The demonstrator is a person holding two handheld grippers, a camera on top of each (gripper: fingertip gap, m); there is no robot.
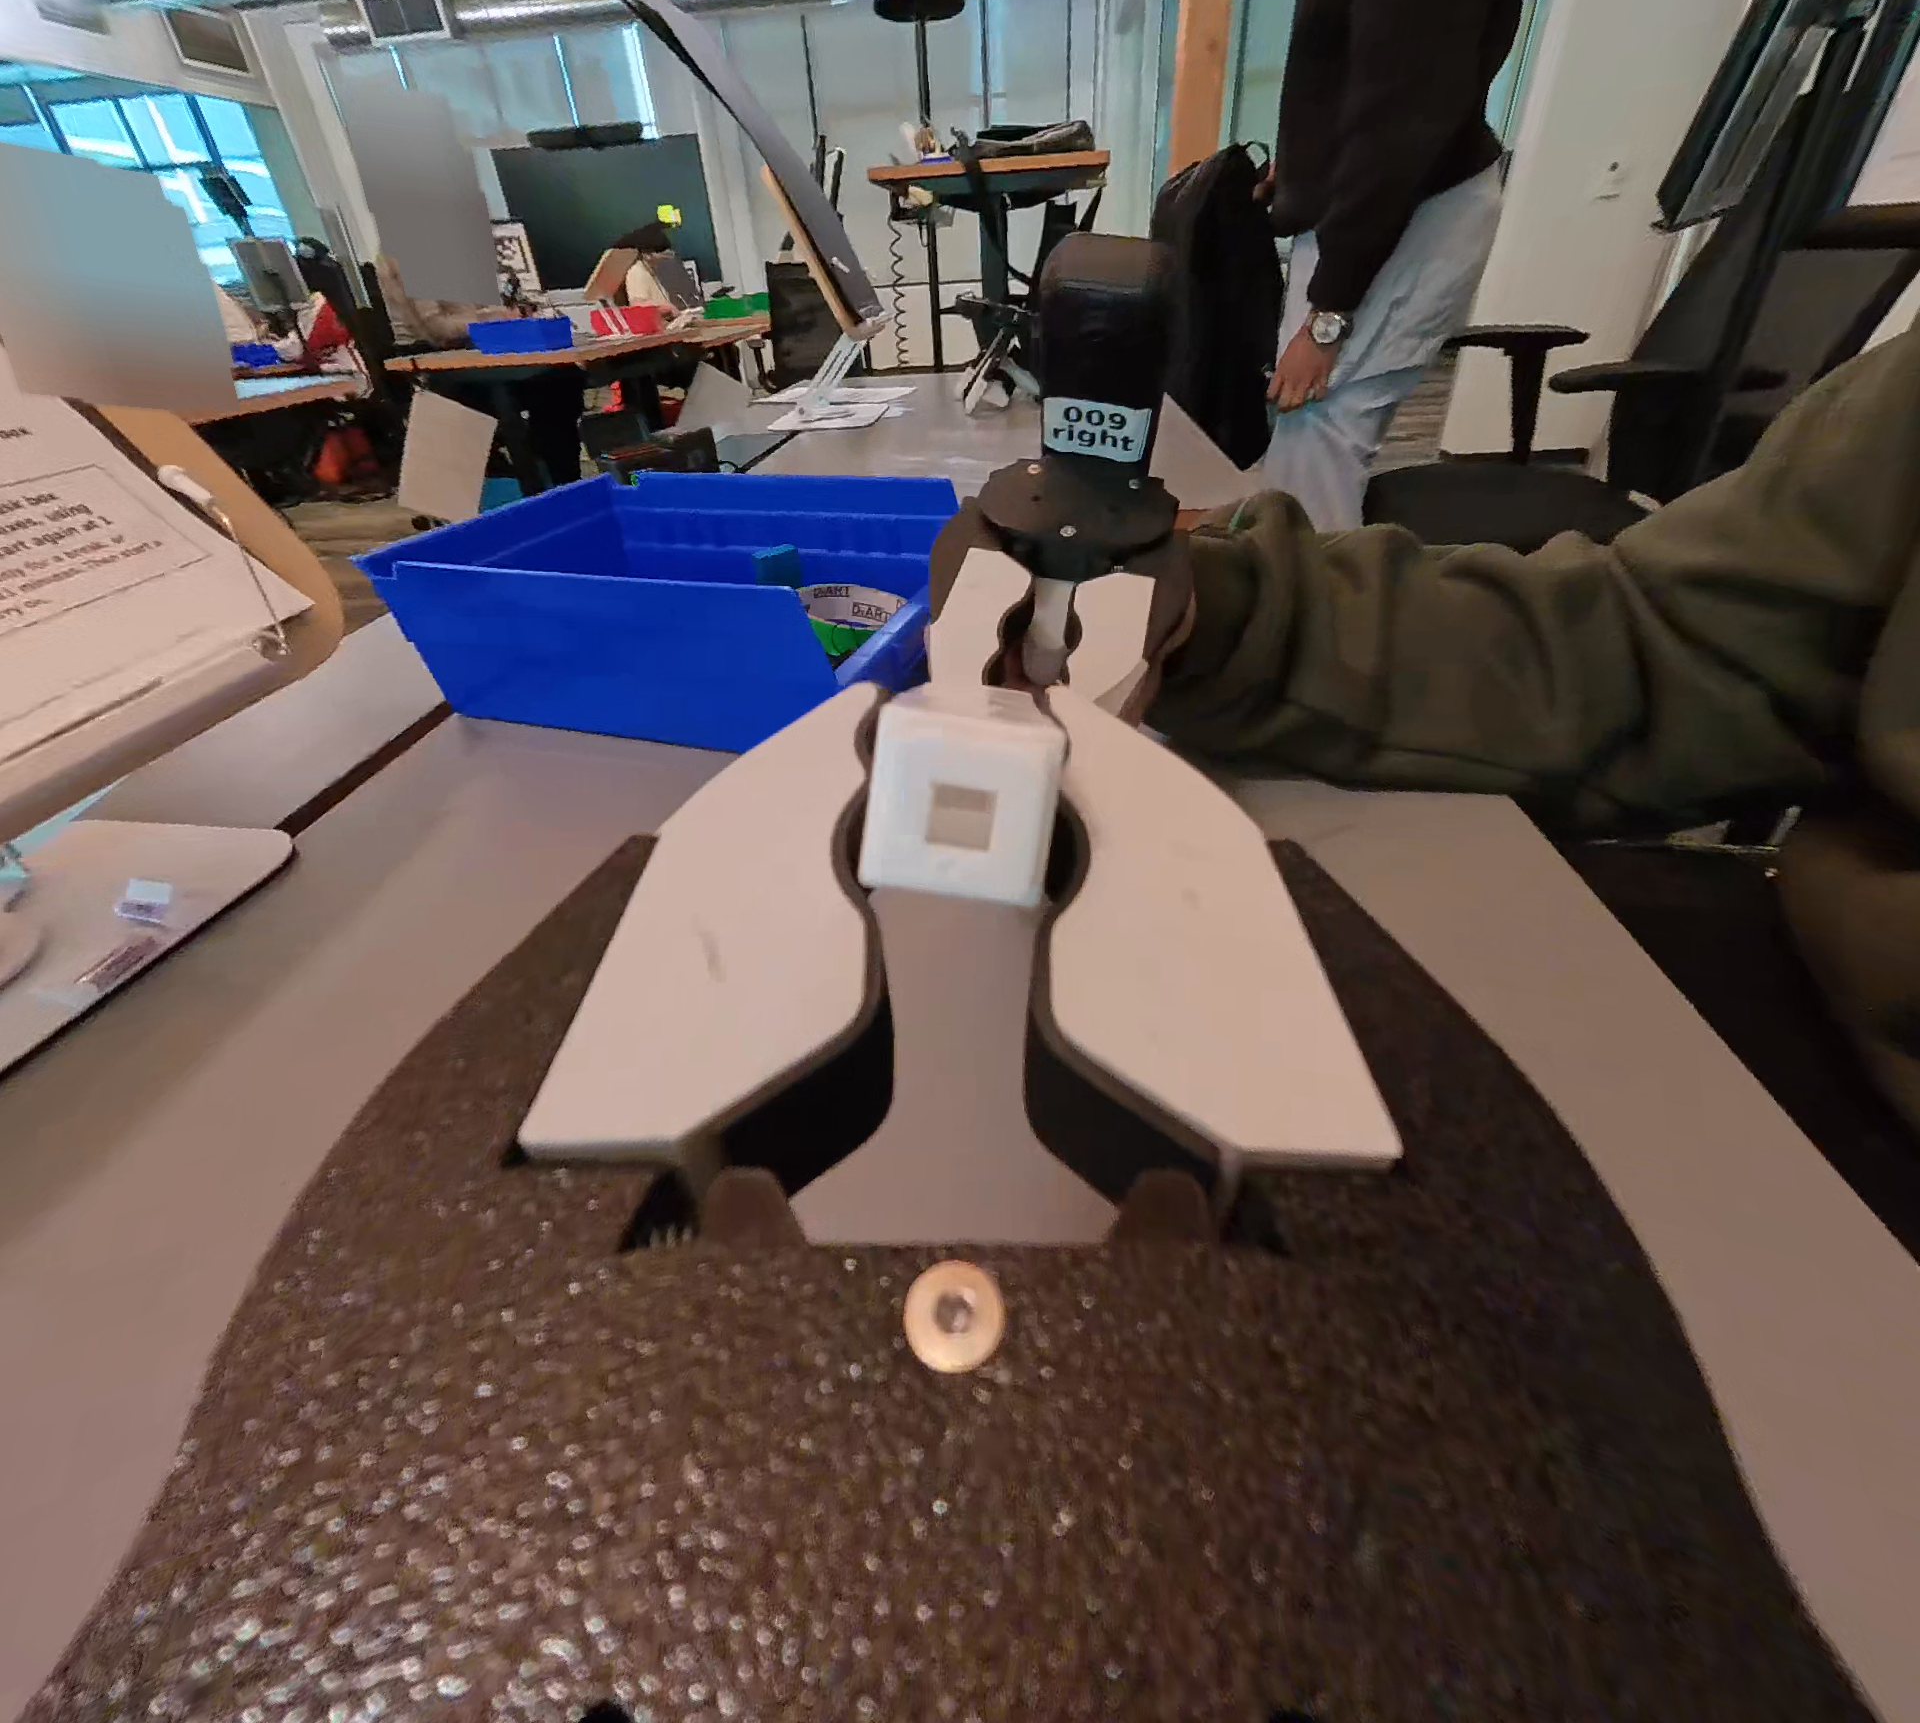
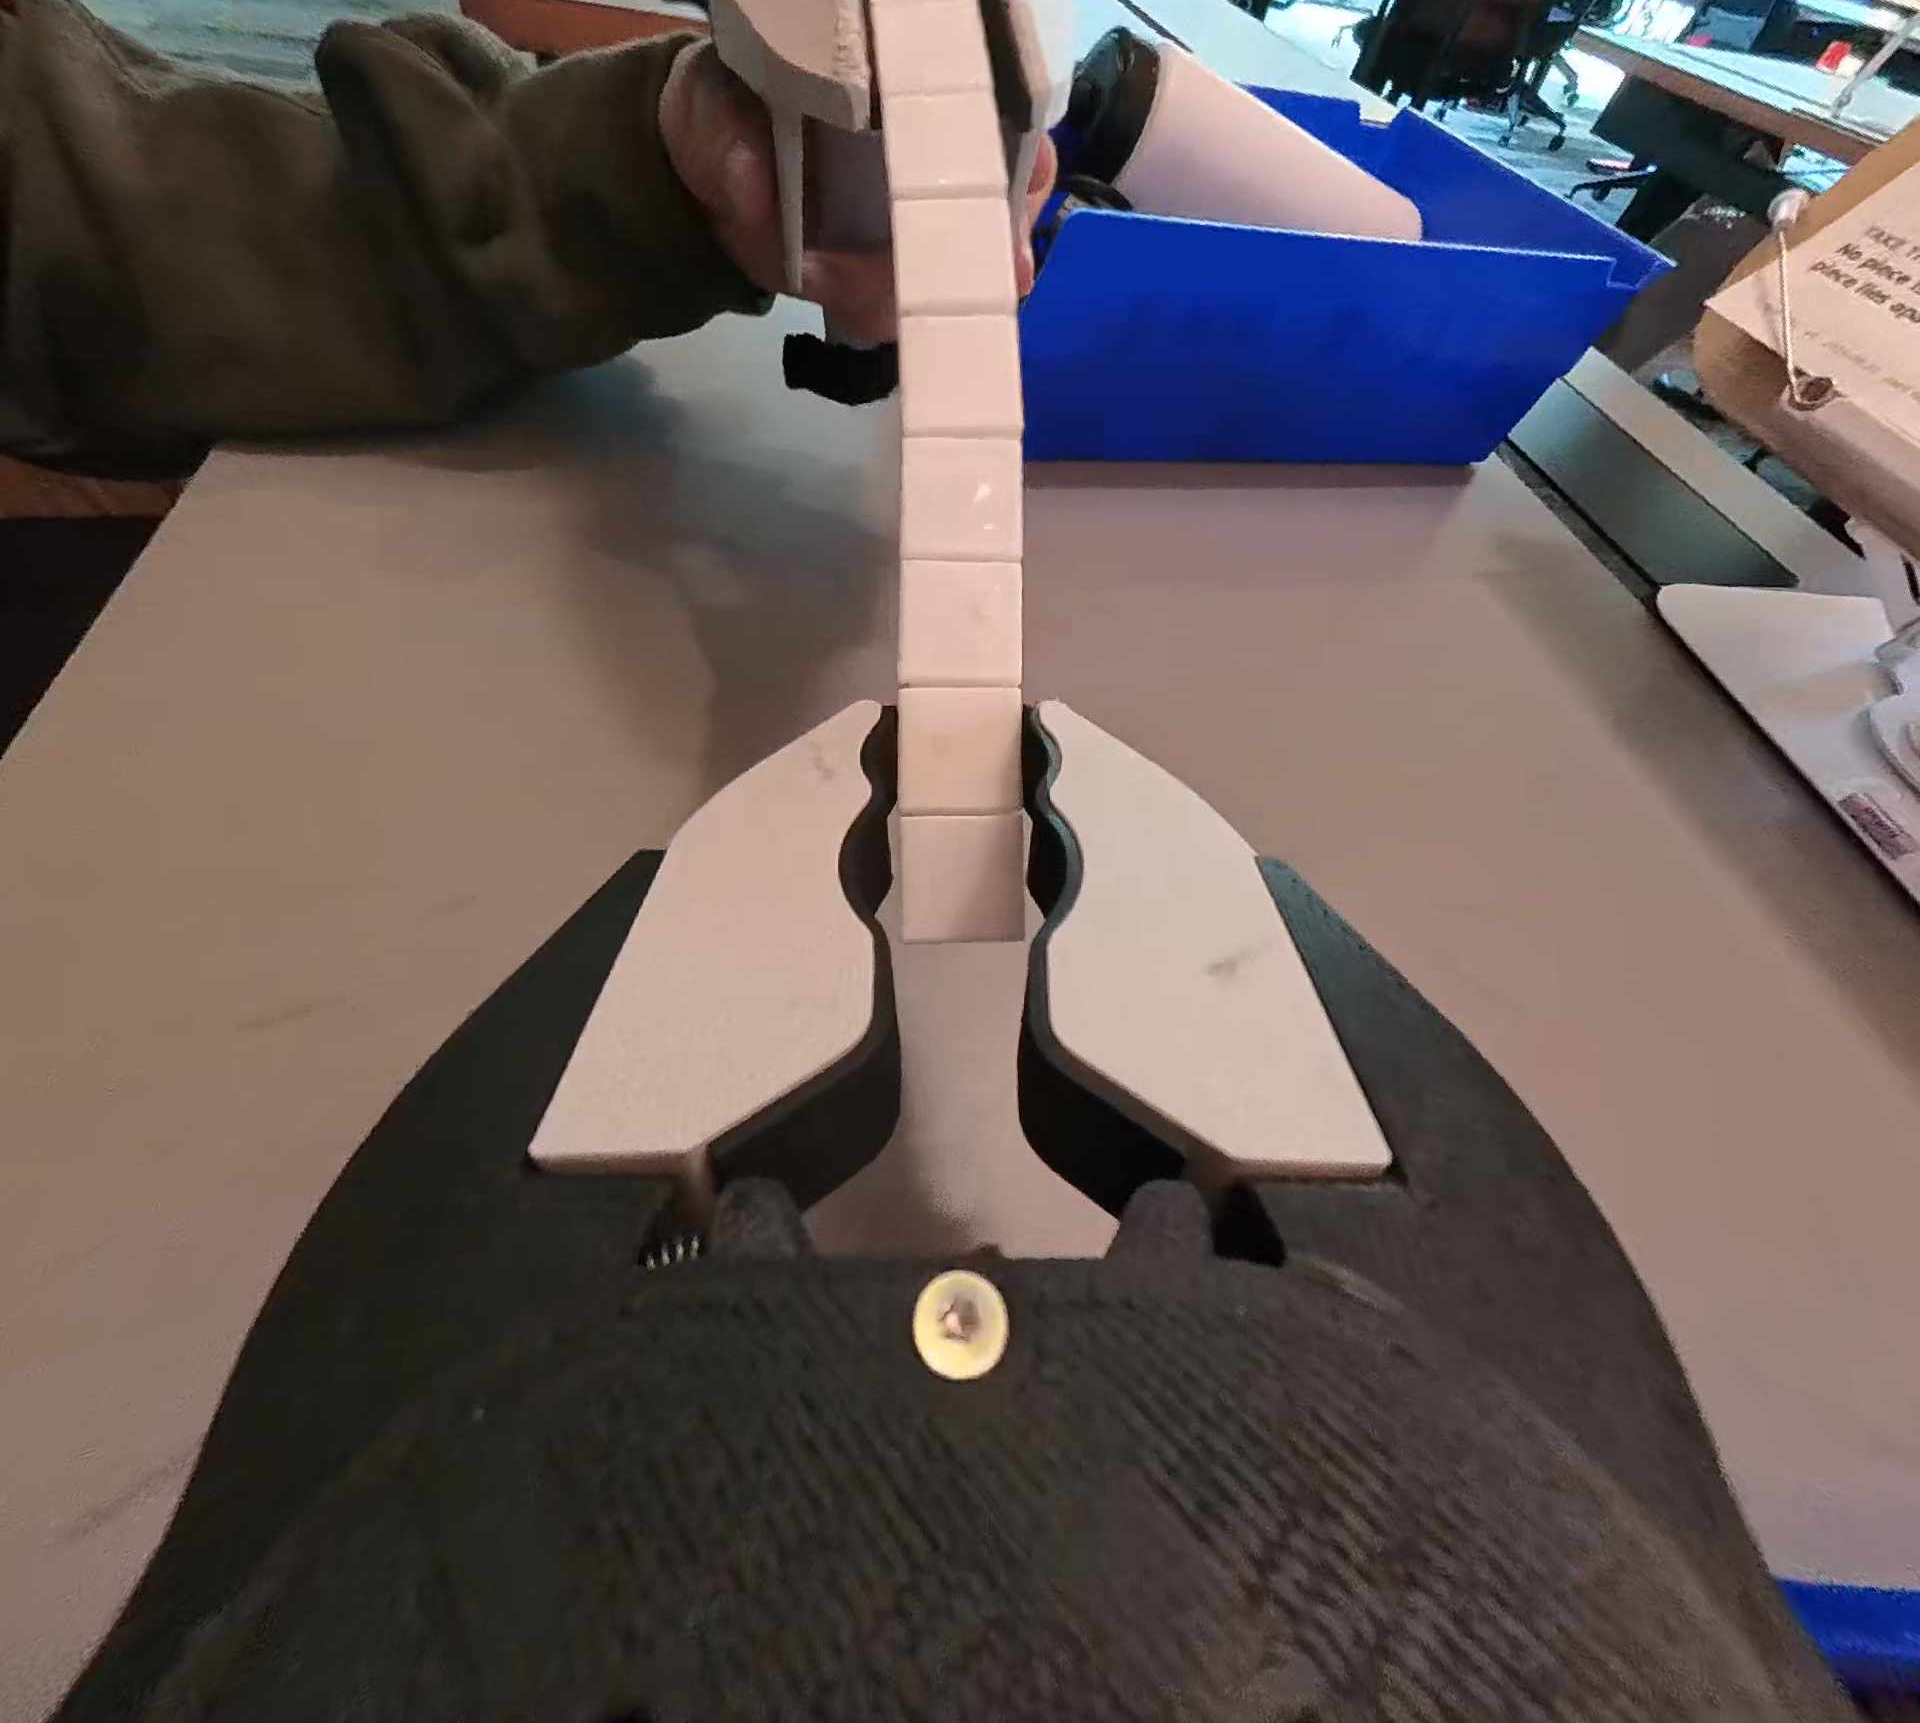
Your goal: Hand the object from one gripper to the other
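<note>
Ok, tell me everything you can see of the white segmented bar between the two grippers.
The white segmented bar is a long, square-section stick of glossy plastic-looking cubes joined end to end, its end face showing a square recess. It is held above the grey table, spanning both grippers: the right gripper pinches one end, the left gripper clamps it near the other end. It seems to bow slightly, possibly lens distortion.

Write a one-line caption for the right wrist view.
Mid-handover: a long white segmented bar spans from the right gripper to the left gripper above a grey table.
</note>
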